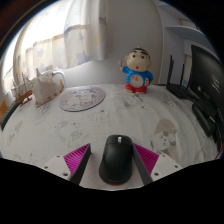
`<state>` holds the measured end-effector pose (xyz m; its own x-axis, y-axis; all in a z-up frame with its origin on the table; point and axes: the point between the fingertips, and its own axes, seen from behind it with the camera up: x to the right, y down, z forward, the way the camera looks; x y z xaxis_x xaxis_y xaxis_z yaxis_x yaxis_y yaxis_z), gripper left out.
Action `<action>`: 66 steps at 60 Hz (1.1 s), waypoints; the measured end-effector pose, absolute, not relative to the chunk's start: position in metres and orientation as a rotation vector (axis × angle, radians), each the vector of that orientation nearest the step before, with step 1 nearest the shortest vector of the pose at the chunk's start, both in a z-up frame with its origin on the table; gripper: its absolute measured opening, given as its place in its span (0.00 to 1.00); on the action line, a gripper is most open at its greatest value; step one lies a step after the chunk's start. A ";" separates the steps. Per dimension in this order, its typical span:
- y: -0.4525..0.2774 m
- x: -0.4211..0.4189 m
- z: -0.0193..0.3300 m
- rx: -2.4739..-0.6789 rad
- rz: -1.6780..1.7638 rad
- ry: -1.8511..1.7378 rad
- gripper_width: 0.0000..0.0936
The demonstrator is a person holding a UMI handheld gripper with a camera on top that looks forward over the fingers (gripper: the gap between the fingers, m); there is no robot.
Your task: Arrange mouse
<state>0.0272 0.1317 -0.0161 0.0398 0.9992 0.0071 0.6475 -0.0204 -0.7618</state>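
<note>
**One tabletop, five items upon it**

1. Tabletop (60,135): pale, marbled surface, reaching from the near edge back to a light wall.
2. Dark equipment (195,85): black, at the far right; its kind cannot be told.
3. Tool (116,165): two fingers with magenta pads (77,156) at the near edge, standing apart. Whether the pads touch the mouse cannot be told.
4. Mouse (116,158): black, with a scroll wheel on top, resting on the tabletop between the tool's fingers, its front pointing away.
5. Round mat (81,98): flat, greyish, patterned disc, far left of centre, well apart from the mouse.
6. Cartoon figure (136,70): upright toy in a red top with a blue part in front, far right of centre, beyond the mouse.
7. White ornament (45,86): small pale figurine just left of the round mat.
</note>
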 end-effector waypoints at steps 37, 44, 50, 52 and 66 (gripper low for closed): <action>0.116 -0.007 0.018 -1.653 0.747 -1.740 0.49; 0.089 -0.060 0.073 -1.596 0.831 -1.714 0.49; 0.051 -0.124 0.106 -1.594 0.958 -1.683 0.49; 0.039 -0.145 0.110 -1.579 0.983 -1.678 0.49; 0.000 -0.242 0.015 -1.587 0.819 -1.785 0.49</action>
<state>-0.2420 -0.0002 0.0150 -0.0985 0.9944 0.0382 0.6192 0.0913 -0.7799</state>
